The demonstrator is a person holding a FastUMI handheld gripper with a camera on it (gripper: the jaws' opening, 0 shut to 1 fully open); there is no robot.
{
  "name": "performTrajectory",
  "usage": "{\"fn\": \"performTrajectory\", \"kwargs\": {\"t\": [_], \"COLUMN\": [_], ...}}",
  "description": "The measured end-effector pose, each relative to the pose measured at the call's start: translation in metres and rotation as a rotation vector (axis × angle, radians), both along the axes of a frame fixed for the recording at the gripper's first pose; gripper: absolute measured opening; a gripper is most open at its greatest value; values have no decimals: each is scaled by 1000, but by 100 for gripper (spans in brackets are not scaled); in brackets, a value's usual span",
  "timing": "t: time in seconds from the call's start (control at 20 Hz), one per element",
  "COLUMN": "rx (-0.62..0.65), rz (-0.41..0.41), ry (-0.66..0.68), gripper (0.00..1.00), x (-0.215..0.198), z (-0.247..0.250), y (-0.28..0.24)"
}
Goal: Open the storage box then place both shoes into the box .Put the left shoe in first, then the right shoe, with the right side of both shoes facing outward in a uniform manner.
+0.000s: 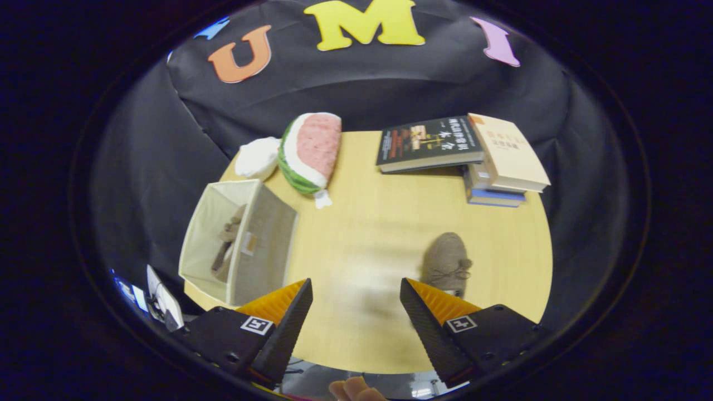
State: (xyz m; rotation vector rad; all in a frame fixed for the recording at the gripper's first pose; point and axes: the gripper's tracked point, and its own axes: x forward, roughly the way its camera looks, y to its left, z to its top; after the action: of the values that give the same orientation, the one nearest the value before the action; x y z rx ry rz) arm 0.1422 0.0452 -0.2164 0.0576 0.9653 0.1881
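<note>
- Leftmost, one storage box [238, 242] stands open at the left edge of the round wooden table [379, 223], its near corner close to the rim.
- Inside the box I count one brown shoe [227, 248], lying against the inner wall; I cannot tell which way its sides face.
- Beyond the box sit two soft things, touching each other: one white plush piece [257, 157] at the table's far-left edge and one watermelon-slice cushion [311, 151] leaning beside it.
- My gripper [356, 289] hangs above the near part of the table with its two fingers spread wide, holding nothing; bare tabletop shows between them.
- The middle of the table, from my fingers up to the far edge, is open wood with room to move.
- A second brown shoe [447, 263], laced, stands on the table just ahead of my right finger, toe pointing away from me, well apart from the box.
- At the far right, a stack of books [490, 167]: I count at least four, with one dark-covered book [428, 143] lying partly on the stack and jutting out to the left, and a tan-covered one on top.
- The stack reaches almost to the table's right rim; open table lies between it and the second shoe.
- At the near edge, below my fingers, a fingertip of my hand [356, 389] shows.
</note>
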Motion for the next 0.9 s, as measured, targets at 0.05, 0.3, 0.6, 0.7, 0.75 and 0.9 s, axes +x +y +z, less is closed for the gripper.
{"fn": "performTrajectory", "kwargs": {"t": [0.05,0.3,0.6,0.7,0.75,0.9], "rx": [-11,-59,-42,-52,-55,-108], "rz": [-12,-100,-191,-209,-203,-180], "ry": [-1,81,196,193,194,172], "gripper": [96,96,90,82,80,73], "x": [3,7,12,19,22,29], "z": [-9,-80,-141,-146,-150,-157], "y": [-19,-105,-143,-148,-149,-150]}}
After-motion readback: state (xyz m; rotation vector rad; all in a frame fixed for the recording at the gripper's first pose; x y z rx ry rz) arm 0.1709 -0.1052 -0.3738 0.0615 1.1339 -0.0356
